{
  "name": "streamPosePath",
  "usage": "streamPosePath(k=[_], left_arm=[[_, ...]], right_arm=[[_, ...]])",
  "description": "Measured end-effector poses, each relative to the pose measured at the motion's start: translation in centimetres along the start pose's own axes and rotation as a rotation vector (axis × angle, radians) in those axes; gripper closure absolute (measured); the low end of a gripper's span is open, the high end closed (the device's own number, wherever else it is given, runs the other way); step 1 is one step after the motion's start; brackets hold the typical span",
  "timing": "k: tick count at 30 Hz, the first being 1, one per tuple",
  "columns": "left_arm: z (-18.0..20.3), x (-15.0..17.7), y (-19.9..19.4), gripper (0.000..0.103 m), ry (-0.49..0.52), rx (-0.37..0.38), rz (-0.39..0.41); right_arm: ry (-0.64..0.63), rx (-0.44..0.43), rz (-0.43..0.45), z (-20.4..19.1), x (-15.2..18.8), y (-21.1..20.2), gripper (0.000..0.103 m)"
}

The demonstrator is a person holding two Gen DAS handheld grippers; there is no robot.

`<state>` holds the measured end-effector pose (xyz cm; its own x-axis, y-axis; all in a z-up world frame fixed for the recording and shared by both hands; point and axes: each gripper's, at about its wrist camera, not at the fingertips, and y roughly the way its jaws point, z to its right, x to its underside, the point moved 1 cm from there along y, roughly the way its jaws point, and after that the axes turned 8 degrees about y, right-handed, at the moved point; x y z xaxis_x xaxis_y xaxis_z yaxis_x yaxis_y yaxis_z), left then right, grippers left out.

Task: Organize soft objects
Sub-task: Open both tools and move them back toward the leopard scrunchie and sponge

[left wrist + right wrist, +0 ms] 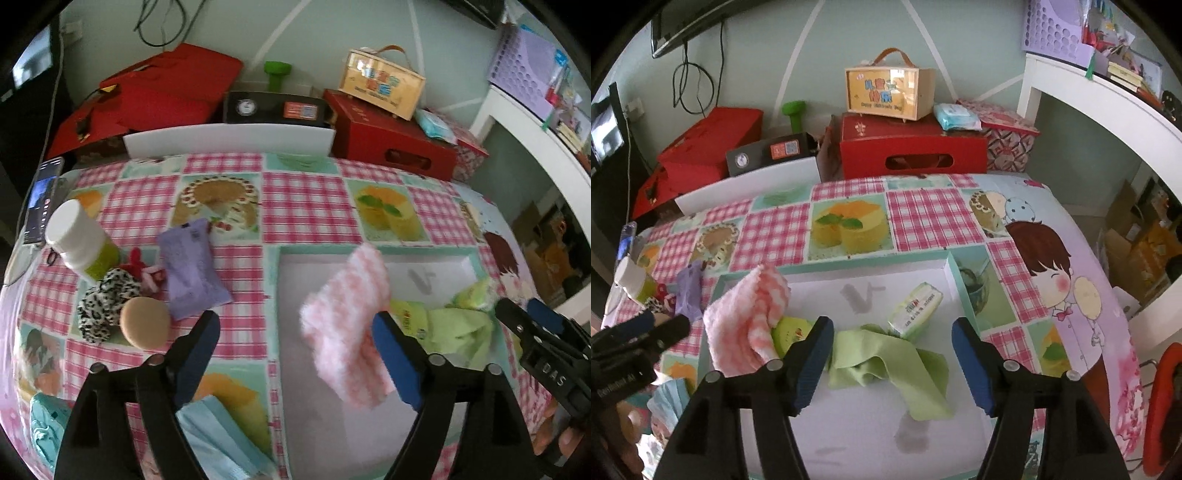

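Between the blue pads of my left gripper point(299, 354), which stand wide apart, hangs the fluffy pink-and-white checked towel point(347, 325). It brushes the right-hand pad's inner face, blurred, and I cannot tell whether it is loose or caught there. It lies over the shallow white tray with the mint-green rim point(369, 249), its long axis running from upper right to lower left in my left wrist view.

My right gripper point(892, 362) is also spread, with nothing pressed between its pads. Just beyond its fingers, in the tray, lies the crumpled light-green cloth point(886, 354), trailing toward the lower right. Near it are a small green-and-white tissue packet point(916, 308) and a yellow-green flat pack point(790, 332) tucked under the towel's edge.

I judge my next move turns on the left: the unsorted pile lies to the left of the tray, nearer my left gripper than my right.

Counted there:
- one lilac soft pouch point(192, 269)
- one leopard-print scrunchie point(107, 302)
- one round tan sponge puff point(144, 323)
- one small red-and-pink fabric piece point(142, 267)
- one white-capped green bottle point(79, 240)
- one pale blue folded cloth point(218, 439) close beneath my left fingers
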<state>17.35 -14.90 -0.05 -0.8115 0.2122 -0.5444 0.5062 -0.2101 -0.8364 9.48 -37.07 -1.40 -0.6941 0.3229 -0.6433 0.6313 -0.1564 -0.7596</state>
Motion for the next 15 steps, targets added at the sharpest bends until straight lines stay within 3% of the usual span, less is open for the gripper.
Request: streamPosePath(k=[10,15], left_arm=[[-1.7,0.4,0.6,0.003,-0.064,-0.018,-0.010],[-3.4,0.4,0.3,0.003,-0.112,-0.014,-0.001]], right_arm=[[0.014,0.034,-0.014,0.4,0.0,0.6,0.001],[0.013,0.047,-0.017,0.3,0.0,0.8,0.000]])
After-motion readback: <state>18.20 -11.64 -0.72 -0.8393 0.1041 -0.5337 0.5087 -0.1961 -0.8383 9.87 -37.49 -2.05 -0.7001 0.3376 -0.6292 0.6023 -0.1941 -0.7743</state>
